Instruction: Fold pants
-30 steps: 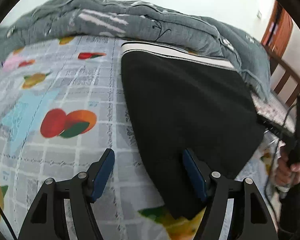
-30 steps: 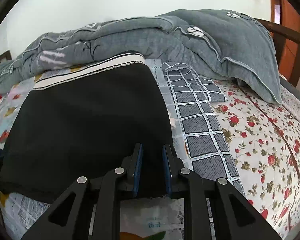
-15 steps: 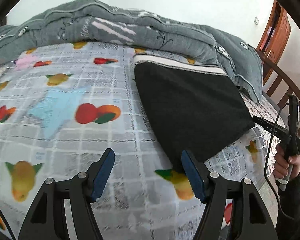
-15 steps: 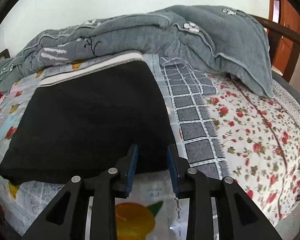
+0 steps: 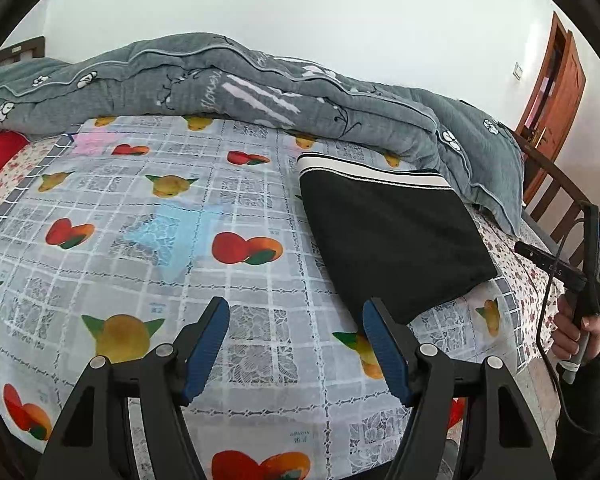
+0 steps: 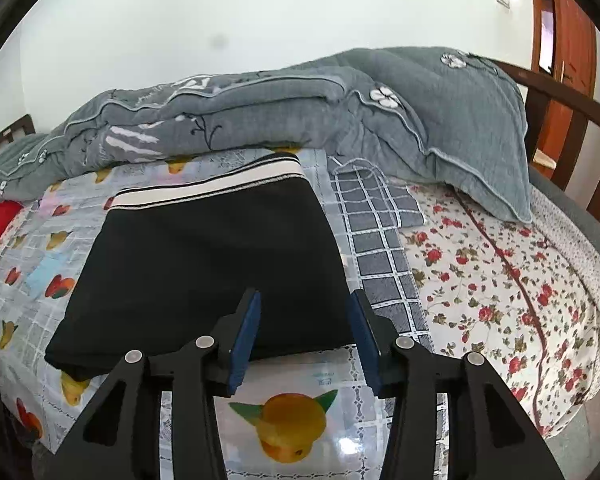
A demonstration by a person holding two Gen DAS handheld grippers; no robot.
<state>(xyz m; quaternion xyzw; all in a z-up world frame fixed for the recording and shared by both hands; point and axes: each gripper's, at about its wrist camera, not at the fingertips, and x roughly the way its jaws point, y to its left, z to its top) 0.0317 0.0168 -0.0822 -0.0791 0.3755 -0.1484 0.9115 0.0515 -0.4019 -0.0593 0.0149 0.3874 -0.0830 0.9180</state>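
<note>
The fold looks essentially finished: the black pants (image 5: 392,240) lie as 1 compact rectangle, and neither pair of tongs has hold of them. What could be left is at most a last smoothing or squaring of the edges, judging by how tidy the bundle already sits.

From left to right, the left tongs (image 5: 296,344) hang released over the fruit-print sheet (image 5: 148,240) near the bed's near edge, jaws wide apart with only sheet between them. The pants rest toward the right side of that sheet, their far end just beside the rumpled grey quilt (image 5: 260,88) along the bed's far edge. The right tongs (image 6: 306,332) hover at the pants' near edge, jaws opening, pads clear of the cloth.

The pants are flat, smooth and layered, with a white waistband (image 6: 208,190) trimmed in thin black stripes lying at the far end. The near folded edge is thick and straight, and no leg trails out.
</note>
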